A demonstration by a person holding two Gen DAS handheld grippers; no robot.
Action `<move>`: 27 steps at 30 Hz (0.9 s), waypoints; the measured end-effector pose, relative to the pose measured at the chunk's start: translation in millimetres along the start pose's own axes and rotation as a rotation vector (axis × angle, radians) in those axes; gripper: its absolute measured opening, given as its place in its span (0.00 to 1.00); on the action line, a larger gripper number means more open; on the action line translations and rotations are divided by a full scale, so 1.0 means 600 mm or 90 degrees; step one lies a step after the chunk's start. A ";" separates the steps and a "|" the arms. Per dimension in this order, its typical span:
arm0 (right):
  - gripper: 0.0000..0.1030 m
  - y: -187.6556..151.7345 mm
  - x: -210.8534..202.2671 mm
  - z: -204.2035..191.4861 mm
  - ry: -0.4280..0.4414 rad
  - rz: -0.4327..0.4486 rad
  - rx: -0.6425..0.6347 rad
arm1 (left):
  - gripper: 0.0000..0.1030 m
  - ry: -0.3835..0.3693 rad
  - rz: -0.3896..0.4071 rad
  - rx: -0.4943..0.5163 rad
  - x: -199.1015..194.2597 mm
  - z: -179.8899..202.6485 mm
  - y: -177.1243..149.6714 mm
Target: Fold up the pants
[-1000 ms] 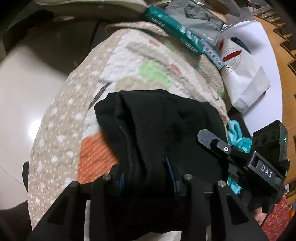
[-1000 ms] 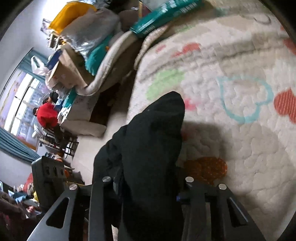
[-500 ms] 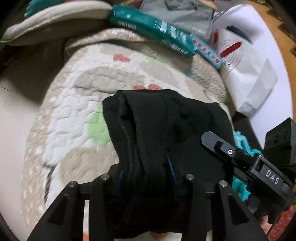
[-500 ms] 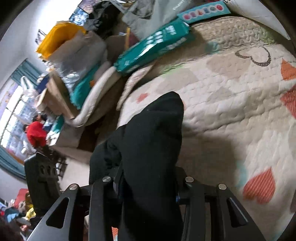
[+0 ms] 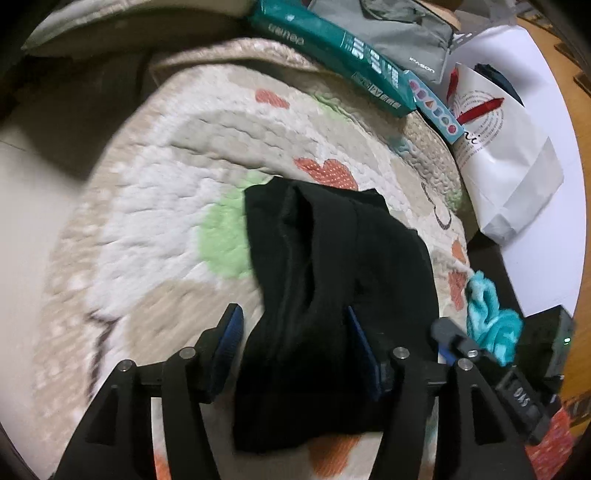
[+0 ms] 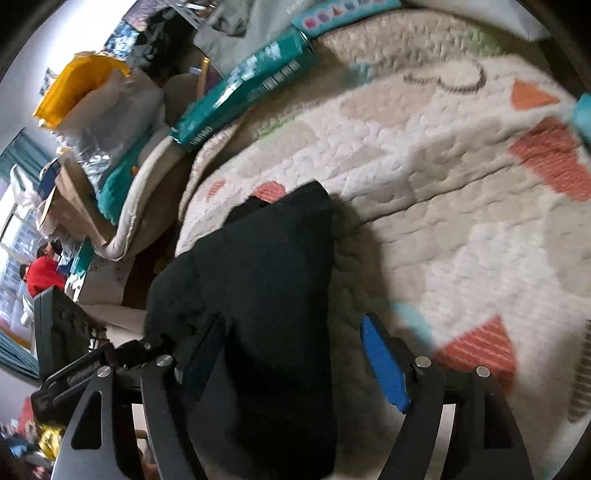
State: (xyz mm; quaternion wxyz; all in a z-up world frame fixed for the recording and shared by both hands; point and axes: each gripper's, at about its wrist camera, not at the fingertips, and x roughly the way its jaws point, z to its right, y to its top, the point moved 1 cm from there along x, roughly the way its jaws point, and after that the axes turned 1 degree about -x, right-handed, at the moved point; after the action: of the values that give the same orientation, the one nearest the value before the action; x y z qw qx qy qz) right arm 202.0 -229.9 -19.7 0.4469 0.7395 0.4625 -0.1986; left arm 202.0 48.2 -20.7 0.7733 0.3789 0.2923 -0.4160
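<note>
The black pants (image 5: 332, 291) lie as a folded bundle on a quilted blanket (image 5: 155, 206) with orange hearts and a green patch, and both grippers reach over the bundle from the near side. In the left wrist view, the left gripper (image 5: 293, 339) points forward and down toward the blanket, and its jaws are spread apart. The blue pad of the left finger (image 5: 229, 334) stands free beside the cloth with a strip of blanket showing between them, while the right pad (image 5: 360, 350) lies against the side of the pants, so nothing is clamped. The pants pass between the two fingers and run away from the camera toward the far part of the blanket. In the right wrist view, the right gripper (image 6: 291, 360) is also released, with its jaws wide. Its right blue pad (image 6: 384, 363) is well clear of the cloth, above the bare blanket, and the left finger (image 6: 201, 354) is dark and partly covered by the fabric, so contact there is hard to judge. The two tools are near each other, since a part of the other gripper shows at the edge of each view. Beyond the blanket lie a long teal package (image 5: 332, 51), a grey bag (image 5: 402, 33) and a white paper bag (image 5: 498, 147), and a turquoise cloth (image 5: 491, 321) lies beside the pants on the right.
</note>
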 end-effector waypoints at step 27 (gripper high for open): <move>0.82 -0.269 -0.207 -0.073 -0.142 0.032 -0.118 | 0.66 0.193 0.173 0.174 -0.185 0.007 -0.300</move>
State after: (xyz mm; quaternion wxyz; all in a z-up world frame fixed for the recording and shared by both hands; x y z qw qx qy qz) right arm -3.6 -227.8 13.9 0.5669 0.6799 0.4074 -0.2245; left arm -7.0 25.5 4.9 0.7108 0.5739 0.2927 -0.2824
